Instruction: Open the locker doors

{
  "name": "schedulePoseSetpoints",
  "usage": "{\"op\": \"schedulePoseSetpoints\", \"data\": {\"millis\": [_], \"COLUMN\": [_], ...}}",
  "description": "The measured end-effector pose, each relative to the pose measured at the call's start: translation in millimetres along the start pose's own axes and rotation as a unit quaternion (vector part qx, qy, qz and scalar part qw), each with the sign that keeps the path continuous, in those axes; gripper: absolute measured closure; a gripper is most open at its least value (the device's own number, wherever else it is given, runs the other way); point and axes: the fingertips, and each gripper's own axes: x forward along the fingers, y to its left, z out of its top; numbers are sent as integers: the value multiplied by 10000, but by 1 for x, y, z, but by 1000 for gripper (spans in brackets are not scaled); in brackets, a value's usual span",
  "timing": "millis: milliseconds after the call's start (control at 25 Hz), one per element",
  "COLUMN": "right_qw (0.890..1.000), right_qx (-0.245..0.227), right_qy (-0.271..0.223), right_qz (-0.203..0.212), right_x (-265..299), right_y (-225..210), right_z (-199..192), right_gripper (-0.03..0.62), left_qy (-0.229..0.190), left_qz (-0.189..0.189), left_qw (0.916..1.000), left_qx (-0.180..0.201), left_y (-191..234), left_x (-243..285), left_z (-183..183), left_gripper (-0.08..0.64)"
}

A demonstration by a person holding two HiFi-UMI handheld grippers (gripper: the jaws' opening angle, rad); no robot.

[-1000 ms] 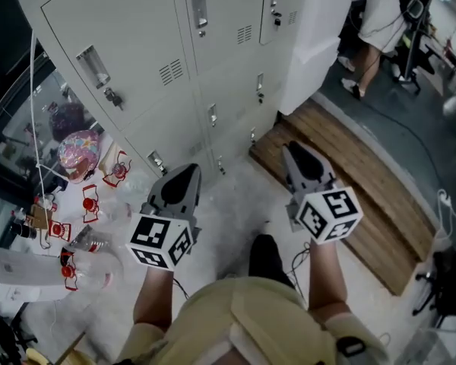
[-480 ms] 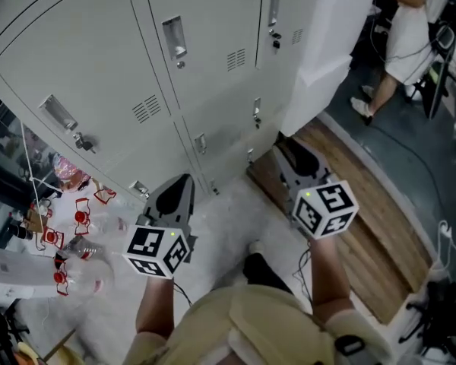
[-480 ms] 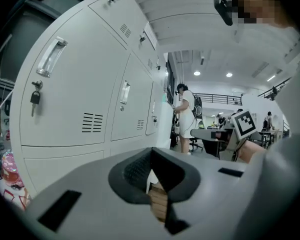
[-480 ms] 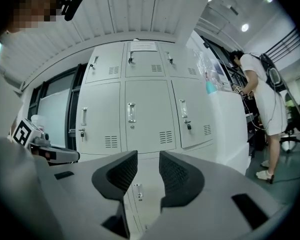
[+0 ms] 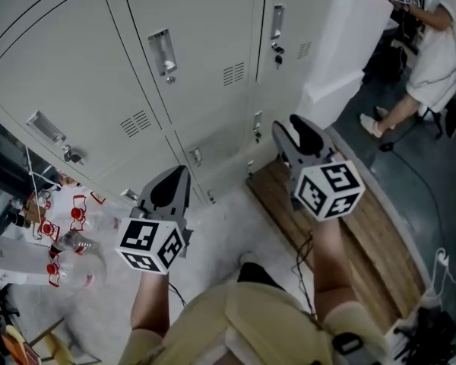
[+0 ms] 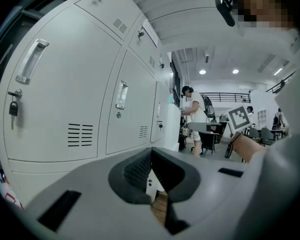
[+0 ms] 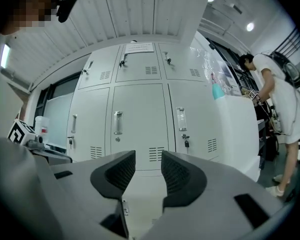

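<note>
A bank of grey lockers [image 5: 205, 74] stands ahead with every door closed. Each door has a recessed handle [image 5: 161, 50] and a small lock; some locks hold a key [image 5: 277, 52]. My left gripper [image 5: 166, 191] hangs low, in front of the bottom row, its jaws shut and empty [image 6: 151, 159]. My right gripper [image 5: 300, 137] is higher, short of the right column. In the right gripper view its jaws [image 7: 148, 166] are opening with nothing between them, facing the middle door's handle [image 7: 118, 122]. Neither gripper touches a locker.
A white cabinet [image 5: 342, 44] adjoins the lockers on the right. A wooden pallet [image 5: 380, 226] lies on the floor under my right arm. Plastic bottles with red labels [image 5: 68, 242] litter the floor at left. A person in white [image 5: 441, 44] stands at the far right.
The head view has tipped up, so more of the upper doors show. My right gripper has risen toward the lockers. The left gripper has stayed about where it was.
</note>
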Motion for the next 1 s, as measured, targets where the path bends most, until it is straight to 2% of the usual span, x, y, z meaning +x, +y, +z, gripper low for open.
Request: {"op": "schedulePoseSetpoints", "data": {"millis": [400, 720, 1000], "right_qw": [9996, 9993, 9992], "right_qx": [-100, -171, -175], "right_qy": [9, -132, -181], "right_qz": [250, 311, 316], "right_x": [41, 77, 114], "right_y": [-48, -67, -79], "right_z": [20, 44, 56], "right_gripper": [451, 451, 451], "left_qy": [-90, -133, -183], "left_qz": [309, 432, 472], "left_qw": [9995, 9990, 9980], "left_qx": [7, 53, 371], "left_y": [-4, 4, 17], "left_x": [43, 62, 97], "left_z": [21, 36, 56], "left_gripper": [557, 557, 557]}}
